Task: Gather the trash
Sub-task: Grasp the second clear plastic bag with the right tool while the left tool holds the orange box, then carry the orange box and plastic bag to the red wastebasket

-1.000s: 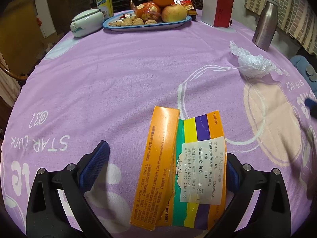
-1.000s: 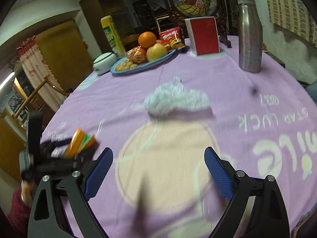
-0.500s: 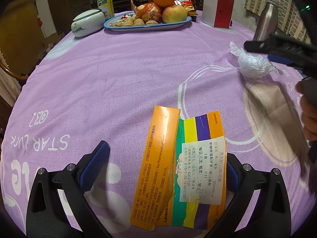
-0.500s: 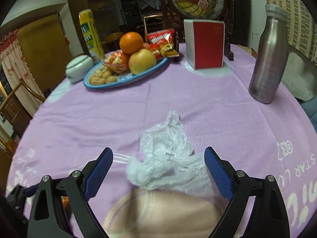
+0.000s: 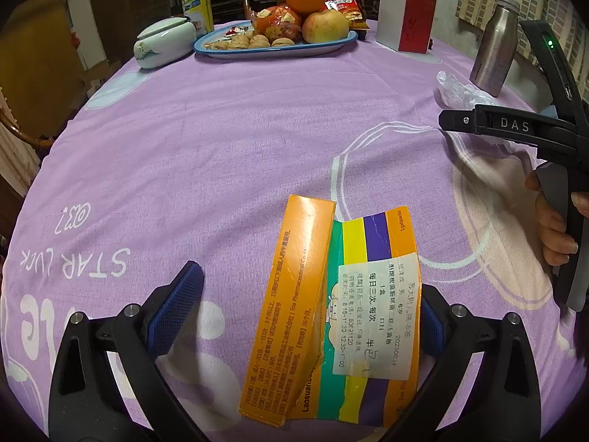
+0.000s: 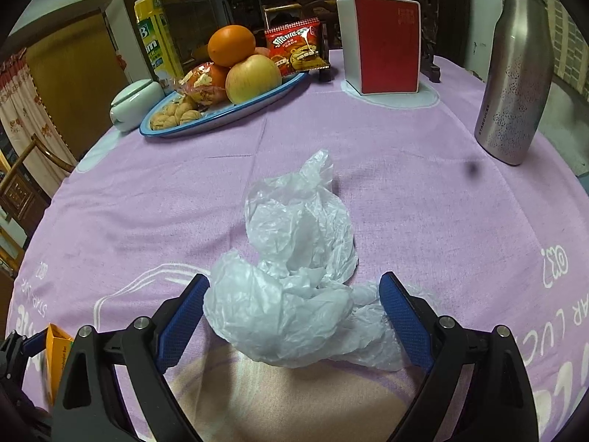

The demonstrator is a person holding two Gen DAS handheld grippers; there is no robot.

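Fingers of the left gripper [image 5: 307, 315] are spread wide over the purple tablecloth [image 5: 221, 147]. The flattened orange medicine box [image 5: 331, 316] lies between them, offset toward the right finger: its labelled edge covers that finger's blue pad, while a clear strip of cloth separates its orange side from the left pad [image 5: 176, 305]. The box extends forward past both fingertips.

Fingers of the right gripper [image 6: 294, 322] are likewise spread. The crumpled clear plastic bag [image 6: 294, 276] rests on the tablecloth between them. Its near lobe fills most of the gap, lying just beside the left pad and reaching the right pad [image 6: 403, 320]; whether it touches either pad cannot be told. The upper part of the bag rises forward of the fingertips.

Beyond the fingertips stand a steel bottle [image 6: 519, 70], a red-and-white box [image 6: 386, 40] and a blue fruit tray [image 6: 221, 110].
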